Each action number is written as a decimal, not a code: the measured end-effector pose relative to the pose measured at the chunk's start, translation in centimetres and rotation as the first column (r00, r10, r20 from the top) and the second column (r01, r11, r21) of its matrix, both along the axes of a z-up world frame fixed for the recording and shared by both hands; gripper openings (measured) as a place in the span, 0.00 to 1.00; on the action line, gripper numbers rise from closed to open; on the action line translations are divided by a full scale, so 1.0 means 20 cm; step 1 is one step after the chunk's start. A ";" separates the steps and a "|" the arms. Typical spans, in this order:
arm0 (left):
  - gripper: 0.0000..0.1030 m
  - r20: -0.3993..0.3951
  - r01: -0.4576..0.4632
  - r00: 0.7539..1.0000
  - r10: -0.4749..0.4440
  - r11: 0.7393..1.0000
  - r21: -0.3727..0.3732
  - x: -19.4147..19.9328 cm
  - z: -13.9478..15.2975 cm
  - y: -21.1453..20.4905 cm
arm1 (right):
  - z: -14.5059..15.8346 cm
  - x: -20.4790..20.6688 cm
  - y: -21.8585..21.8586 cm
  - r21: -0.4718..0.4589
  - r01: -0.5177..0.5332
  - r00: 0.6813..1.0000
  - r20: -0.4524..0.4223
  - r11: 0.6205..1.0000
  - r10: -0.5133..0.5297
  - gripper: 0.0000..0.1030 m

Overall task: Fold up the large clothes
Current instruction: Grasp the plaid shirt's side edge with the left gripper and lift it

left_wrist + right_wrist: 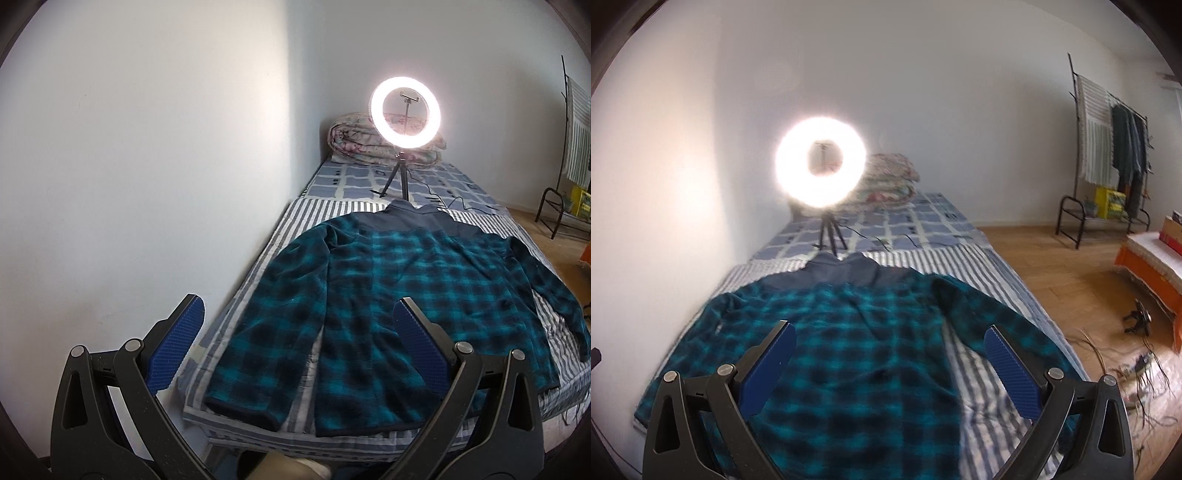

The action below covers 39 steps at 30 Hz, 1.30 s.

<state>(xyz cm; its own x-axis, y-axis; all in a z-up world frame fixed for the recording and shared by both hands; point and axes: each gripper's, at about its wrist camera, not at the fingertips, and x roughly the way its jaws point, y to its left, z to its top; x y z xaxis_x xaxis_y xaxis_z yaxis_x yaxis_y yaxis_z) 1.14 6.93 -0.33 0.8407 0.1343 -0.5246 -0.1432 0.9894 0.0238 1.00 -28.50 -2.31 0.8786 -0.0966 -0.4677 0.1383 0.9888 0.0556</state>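
I see the striped bed (332,210) filling mid-frame, the teal plaid jacket (388,295) spread flat on it at centre. My left gripper (295,317) and right gripper (890,339) hover at bottom, jaws wide, empty.

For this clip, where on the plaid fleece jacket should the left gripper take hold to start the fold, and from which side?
Likely the cuff end of the sleeve nearest the wall, approached from the foot of the bed. The plaid fleece jacket lies flat, back up, collar far, with that sleeve spread out from the body, so its dark-edged cuff offers a free edge. The left gripper hangs open above it.
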 end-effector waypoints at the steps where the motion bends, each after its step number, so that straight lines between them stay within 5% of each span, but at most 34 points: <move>1: 1.00 -0.007 0.006 1.000 -0.006 1.000 0.002 0.01 0.00 0.02 | 0.00 0.01 0.03 -0.004 -0.016 1.000 0.008 1.000 0.016 1.00; 10: 0.97 -0.120 0.019 0.992 -0.029 0.996 -0.082 0.15 -0.10 0.28 | -0.05 0.09 0.33 -0.086 -0.193 0.980 0.022 0.977 0.196 1.00; 15: 0.78 -0.246 0.025 0.966 -0.074 0.980 -0.199 0.28 -0.26 0.38 | -0.08 0.09 0.34 -0.052 -0.235 0.972 -0.009 0.971 0.235 0.99; 18: 0.78 -0.313 0.045 0.940 -0.138 0.957 -0.288 0.36 -0.37 0.42 | -0.09 0.08 0.32 -0.013 -0.278 0.960 -0.027 0.960 0.278 0.95; 23: 0.78 -0.412 0.033 0.898 -0.155 0.957 -0.289 0.45 -0.47 0.42 | -0.10 0.03 0.31 -0.011 -0.304 0.953 -0.021 0.953 0.303 0.95; 28: 0.77 -0.439 0.012 0.888 -0.139 0.960 -0.280 0.50 -0.55 0.46 | -0.10 -0.02 0.32 0.050 -0.402 0.915 0.041 0.914 0.400 0.96; 32: 0.38 -0.480 -0.023 0.867 -0.134 0.952 -0.307 0.57 -0.65 0.53 | -0.13 -0.02 0.37 0.038 -0.439 0.899 0.003 0.898 0.439 0.96; 39: 0.34 -0.554 -0.106 0.824 -0.121 0.926 -0.361 0.70 -0.80 0.65 | -0.17 0.04 0.39 0.089 -0.488 0.868 -0.054 0.868 0.493 0.85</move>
